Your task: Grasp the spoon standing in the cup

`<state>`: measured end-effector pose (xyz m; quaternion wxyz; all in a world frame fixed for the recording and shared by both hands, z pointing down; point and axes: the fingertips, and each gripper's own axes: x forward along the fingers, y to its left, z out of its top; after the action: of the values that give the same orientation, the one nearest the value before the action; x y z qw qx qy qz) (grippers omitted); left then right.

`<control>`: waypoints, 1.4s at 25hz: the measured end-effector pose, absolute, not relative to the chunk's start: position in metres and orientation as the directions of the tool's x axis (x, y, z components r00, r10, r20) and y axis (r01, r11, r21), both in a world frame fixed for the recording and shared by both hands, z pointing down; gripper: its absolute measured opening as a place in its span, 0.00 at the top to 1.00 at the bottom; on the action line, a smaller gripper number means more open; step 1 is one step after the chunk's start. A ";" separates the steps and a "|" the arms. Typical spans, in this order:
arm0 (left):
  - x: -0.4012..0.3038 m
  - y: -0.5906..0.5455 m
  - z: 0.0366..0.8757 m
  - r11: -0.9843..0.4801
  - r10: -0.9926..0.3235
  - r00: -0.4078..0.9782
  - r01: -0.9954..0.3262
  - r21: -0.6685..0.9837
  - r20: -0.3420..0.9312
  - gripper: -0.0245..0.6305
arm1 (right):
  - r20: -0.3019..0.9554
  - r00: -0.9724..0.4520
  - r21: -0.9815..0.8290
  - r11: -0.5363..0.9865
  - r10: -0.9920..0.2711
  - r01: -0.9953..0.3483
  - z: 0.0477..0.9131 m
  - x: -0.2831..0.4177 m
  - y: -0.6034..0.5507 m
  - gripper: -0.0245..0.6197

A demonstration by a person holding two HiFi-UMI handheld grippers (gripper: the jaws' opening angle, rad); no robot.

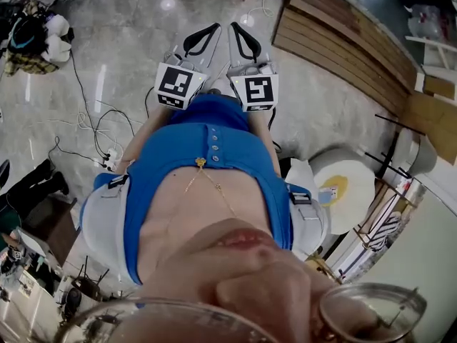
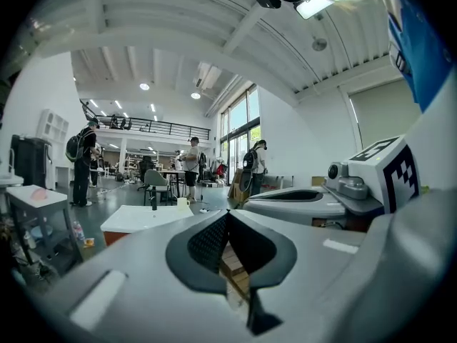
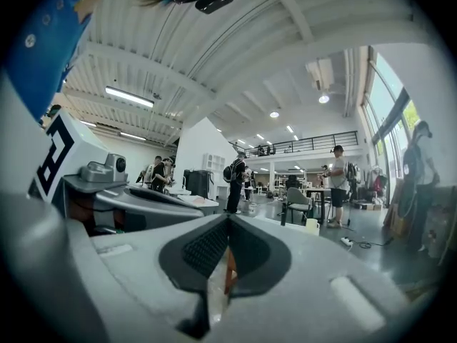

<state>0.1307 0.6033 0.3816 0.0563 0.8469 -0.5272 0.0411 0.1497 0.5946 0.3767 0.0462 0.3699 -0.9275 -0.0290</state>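
Observation:
Both grippers are held side by side in front of the person's blue-shirted torso (image 1: pixel 207 170), above the floor. My left gripper (image 1: pixel 216 27) is shut, its jaws meeting at the tip with nothing between them (image 2: pixel 228 214). My right gripper (image 1: pixel 233 26) is likewise shut and empty (image 3: pixel 228 218). A small white cup (image 2: pixel 181 202) stands far off on a white table (image 2: pixel 139 219); the right gripper view shows the same cup (image 3: pixel 311 225). Whether a spoon stands in it is too small to tell.
A wooden platform (image 1: pixel 343 45) runs along the right. A round white table (image 1: pixel 346 184) stands at the lower right. Cables (image 1: pixel 82 120) and a power strip (image 1: pixel 111 161) lie on the floor at left. Several people (image 2: pixel 190 159) stand across the hall.

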 end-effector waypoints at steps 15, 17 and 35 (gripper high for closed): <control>0.143 0.587 0.380 -0.402 -0.908 0.406 -0.914 0.054 0.103 0.96 | 0.046 -0.745 0.064 0.746 -0.665 -0.663 0.379 0.165 0.578 0.96; 0.142 0.580 0.380 -0.409 -0.905 0.412 -0.911 0.054 0.103 0.96 | 0.041 -0.741 0.063 0.742 -0.670 -0.668 0.378 0.164 0.571 0.96; 0.090 0.491 0.377 -0.489 -0.868 0.492 -0.870 0.060 0.073 0.96 | 0.036 -0.705 0.108 0.704 -0.708 -0.701 0.378 0.103 0.486 0.96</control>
<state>0.0901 0.4906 0.3774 0.0444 0.8625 -0.5038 0.0165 0.1035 0.4861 0.3783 0.0373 0.3819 -0.9224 -0.0433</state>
